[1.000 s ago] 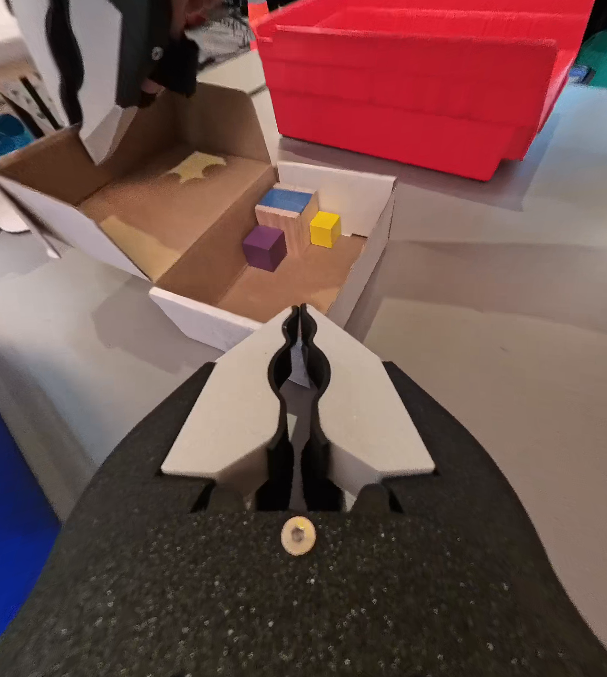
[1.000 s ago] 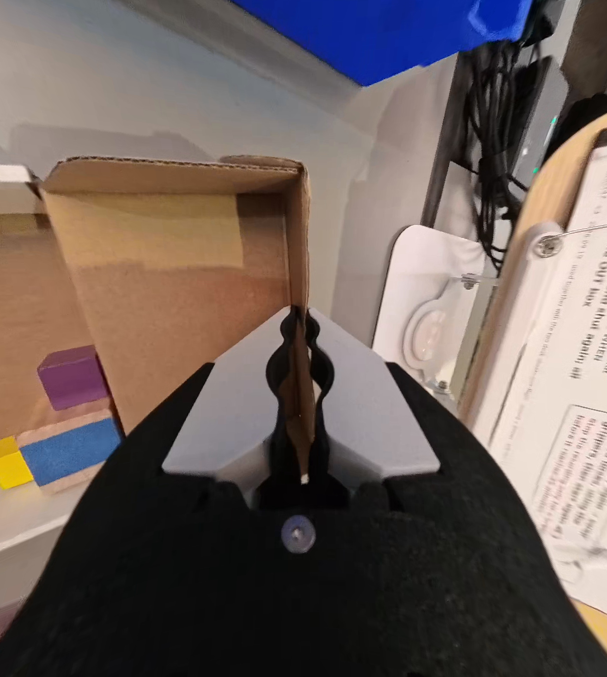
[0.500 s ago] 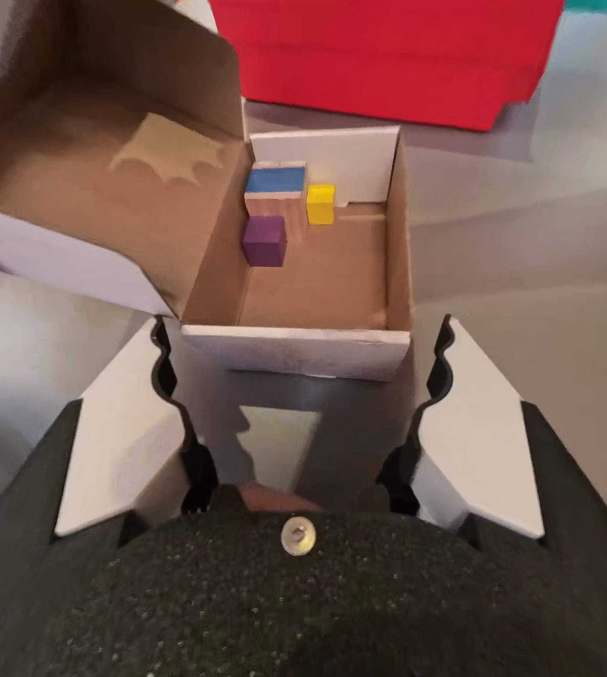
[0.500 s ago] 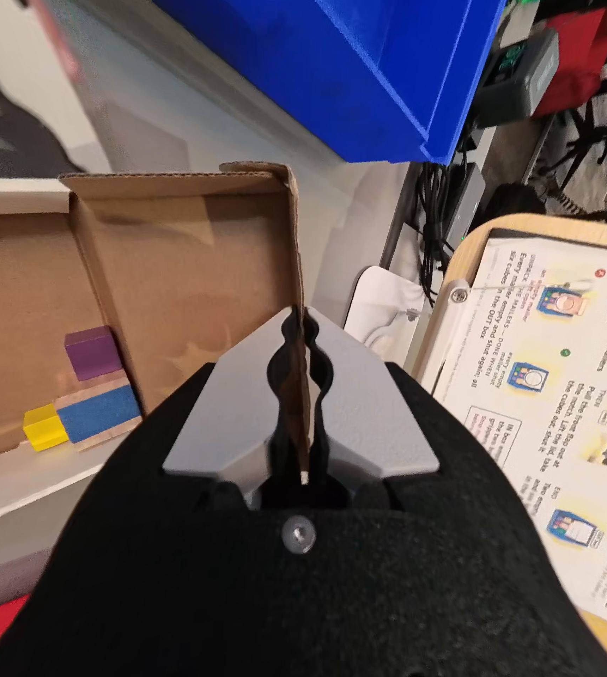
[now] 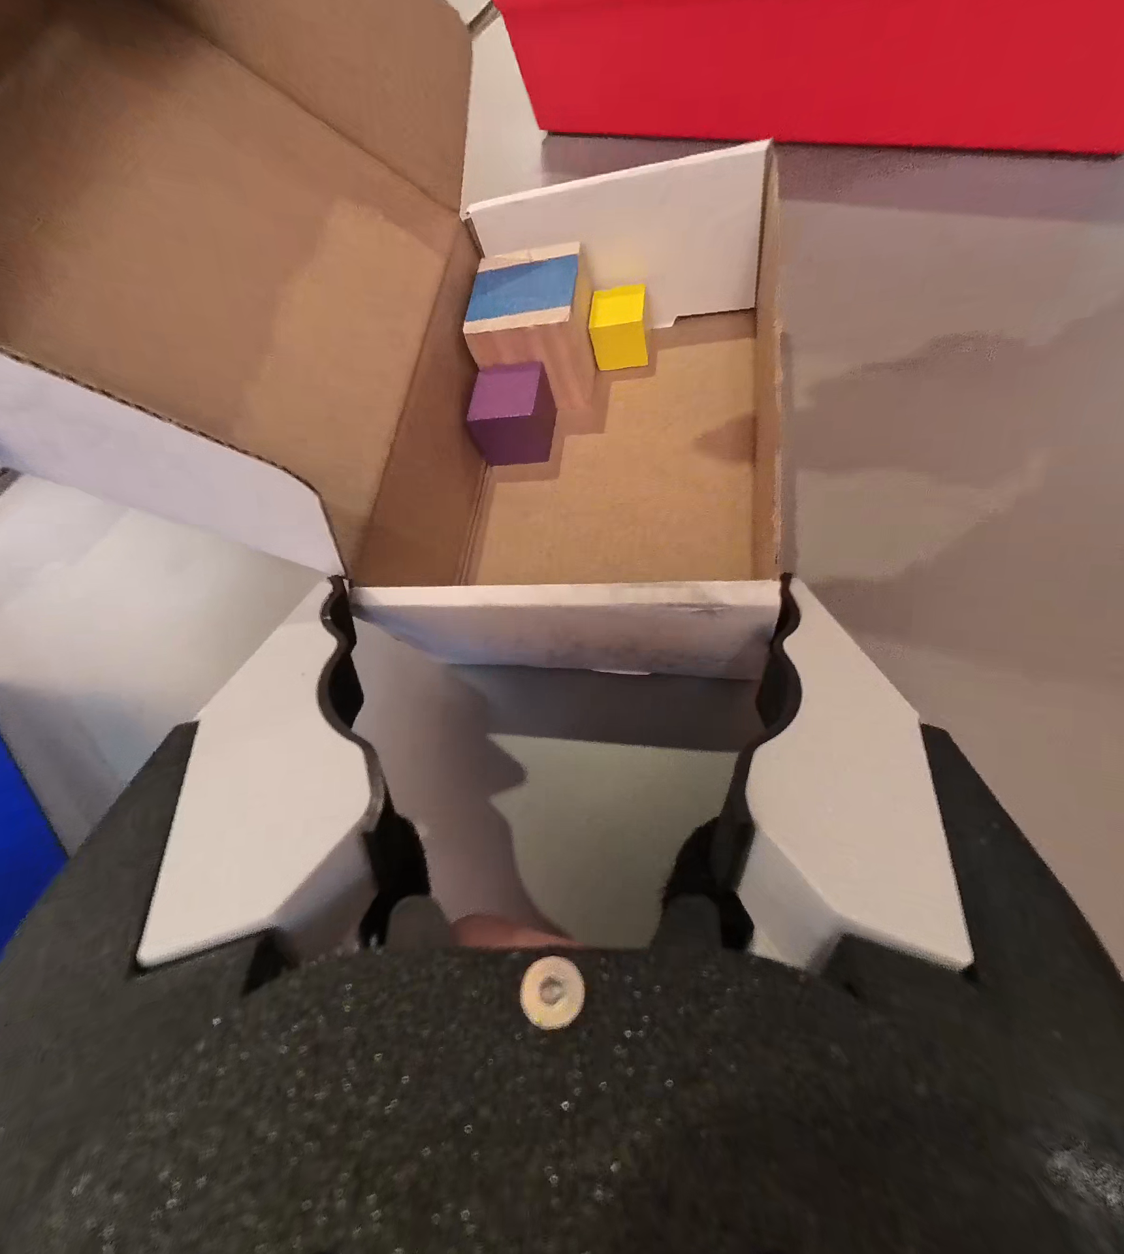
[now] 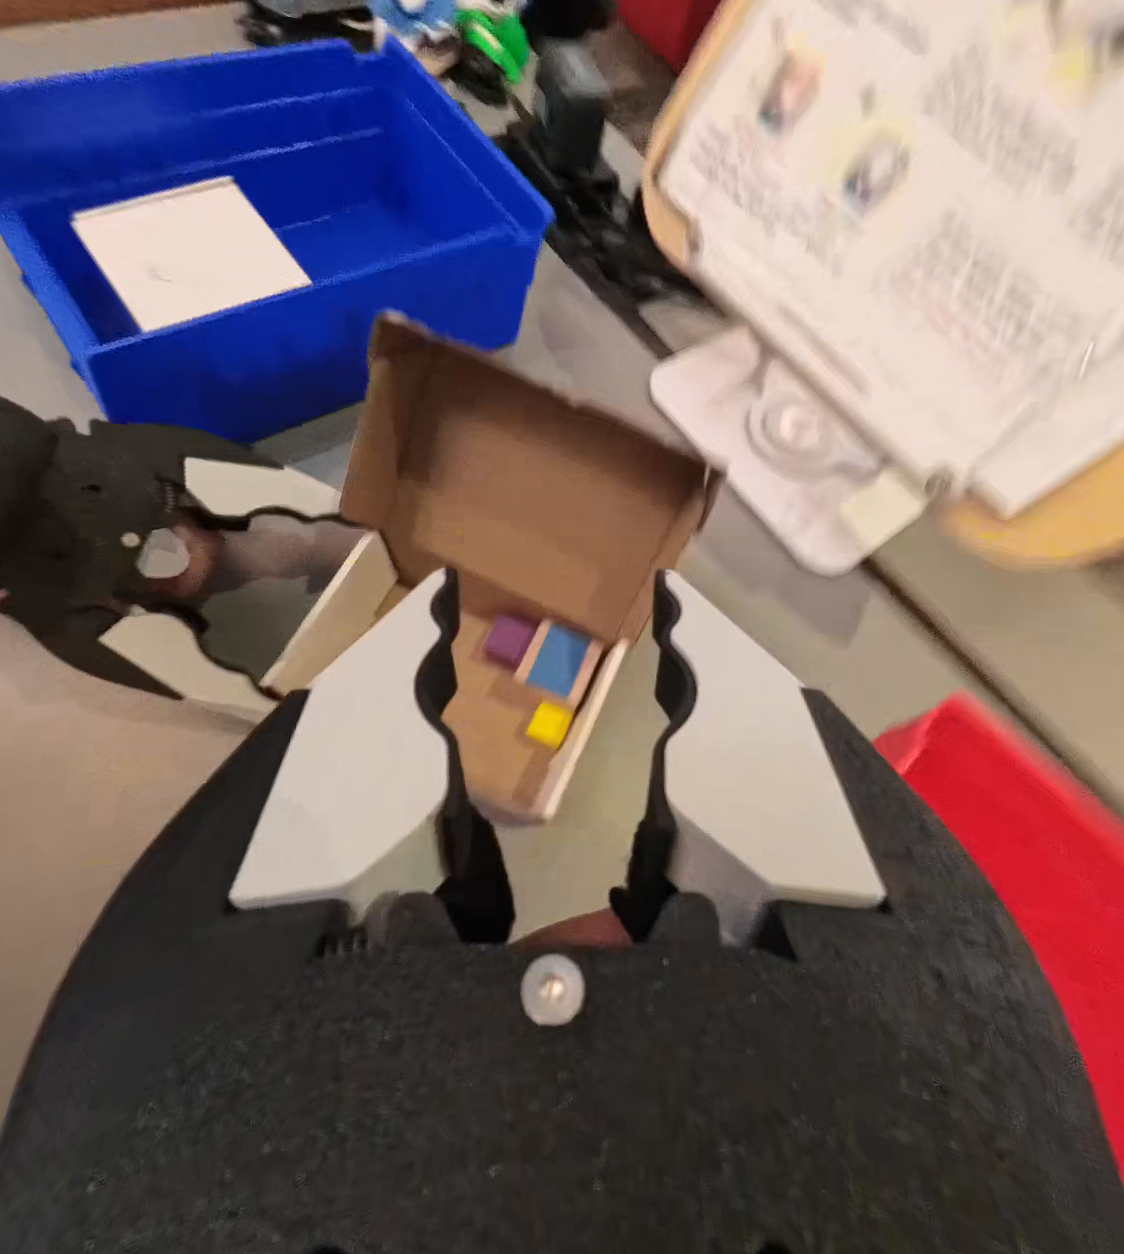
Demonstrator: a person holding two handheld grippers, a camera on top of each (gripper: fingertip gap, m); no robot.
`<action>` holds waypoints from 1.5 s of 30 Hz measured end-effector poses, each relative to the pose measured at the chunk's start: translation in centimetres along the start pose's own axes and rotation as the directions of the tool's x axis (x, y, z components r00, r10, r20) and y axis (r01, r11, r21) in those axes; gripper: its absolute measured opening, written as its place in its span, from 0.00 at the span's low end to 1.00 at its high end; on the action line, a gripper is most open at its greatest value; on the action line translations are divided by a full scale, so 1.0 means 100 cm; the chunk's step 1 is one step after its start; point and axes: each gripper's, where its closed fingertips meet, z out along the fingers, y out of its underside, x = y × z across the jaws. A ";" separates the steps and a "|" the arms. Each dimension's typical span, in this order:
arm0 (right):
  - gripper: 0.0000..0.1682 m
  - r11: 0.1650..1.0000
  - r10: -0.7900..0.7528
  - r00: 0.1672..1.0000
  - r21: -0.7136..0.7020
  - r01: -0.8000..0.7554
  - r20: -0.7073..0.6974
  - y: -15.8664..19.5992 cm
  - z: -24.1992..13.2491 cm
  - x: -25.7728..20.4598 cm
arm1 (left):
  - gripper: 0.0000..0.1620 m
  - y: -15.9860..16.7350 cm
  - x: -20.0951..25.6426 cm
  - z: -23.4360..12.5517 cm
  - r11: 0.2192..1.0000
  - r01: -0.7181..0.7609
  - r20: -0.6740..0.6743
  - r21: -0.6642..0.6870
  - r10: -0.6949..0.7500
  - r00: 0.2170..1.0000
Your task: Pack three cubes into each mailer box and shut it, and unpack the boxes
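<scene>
An open white mailer box (image 5: 620,634) lies on the grey table, its brown lid (image 5: 206,237) standing open to the left. Inside, at the far left corner, are a blue-topped wooden cube (image 5: 521,298), a yellow cube (image 5: 618,326) and a purple cube (image 5: 511,410). My left gripper (image 5: 560,600) is open, its fingertips at the two corners of the box's near wall. My right gripper (image 6: 553,577) is open and empty, above the box (image 6: 335,617); the lid (image 6: 532,502) and the purple (image 6: 510,638), blue (image 6: 562,658) and yellow (image 6: 549,723) cubes show between its fingers.
A red bin (image 5: 851,68) stands just beyond the box. A blue bin (image 6: 315,353) holds a closed white mailer box (image 6: 189,251). A wooden board with printed sheets (image 6: 952,203) stands on a white base at the table's edge.
My right gripper let go of the lid's side flap, opened and pulled back above the box. My left gripper opened and came up to the box's near wall.
</scene>
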 end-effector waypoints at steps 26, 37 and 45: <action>0.33 0.916 0.092 0.955 -0.352 -0.192 -0.281 0.112 0.101 -0.013 | 0.73 0.001 0.006 -0.004 1.000 0.009 0.052 -0.010 -0.008 0.999; 0.32 0.913 0.118 0.972 -0.362 -0.187 -0.205 0.106 0.097 -0.033 | 0.73 0.001 0.006 -0.004 1.000 0.008 0.054 -0.011 -0.008 0.999; 0.26 0.874 0.194 0.955 -0.402 -0.272 -0.225 0.111 0.110 -0.033 | 0.73 0.001 0.006 -0.004 1.000 0.011 0.054 -0.012 -0.010 0.998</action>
